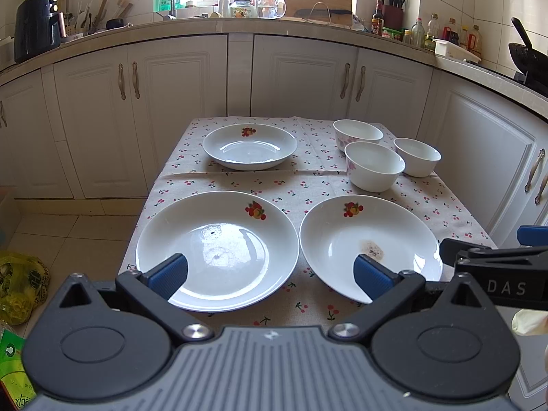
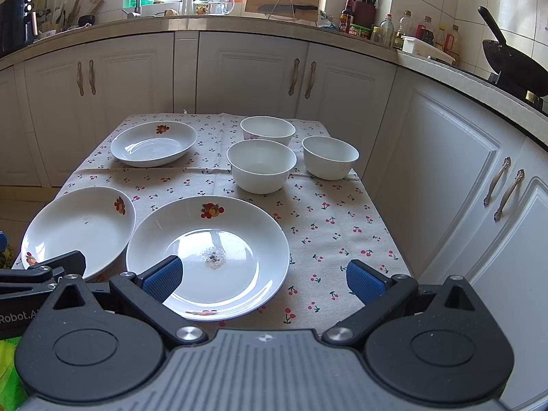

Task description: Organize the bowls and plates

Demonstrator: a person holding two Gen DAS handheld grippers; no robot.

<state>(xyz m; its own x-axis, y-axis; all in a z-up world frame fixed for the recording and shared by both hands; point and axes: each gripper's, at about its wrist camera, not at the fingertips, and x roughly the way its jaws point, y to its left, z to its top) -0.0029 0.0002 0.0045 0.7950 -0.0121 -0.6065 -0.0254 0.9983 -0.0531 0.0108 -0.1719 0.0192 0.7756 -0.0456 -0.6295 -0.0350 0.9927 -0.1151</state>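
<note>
Plates: three are counted on the desk [image 1: 342, 185] — the near left plate [image 1: 219, 251], the near right plate [image 1: 368, 239], the far plate [image 1: 250, 145].
Bowls: three are counted, grouped at the far right — the back bowl [image 1: 358, 133], the middle bowl [image 1: 374, 166], the right bowl [image 1: 417, 156].
Tongs: two sets are seen, the left tongs [image 1: 270, 274] and the right tongs [image 2: 263, 277].
Tablecloths: one cherry-print cloth [image 1: 274, 185] is counted.

Two wrist views, near, sharing table [image 1: 219, 185]
</note>
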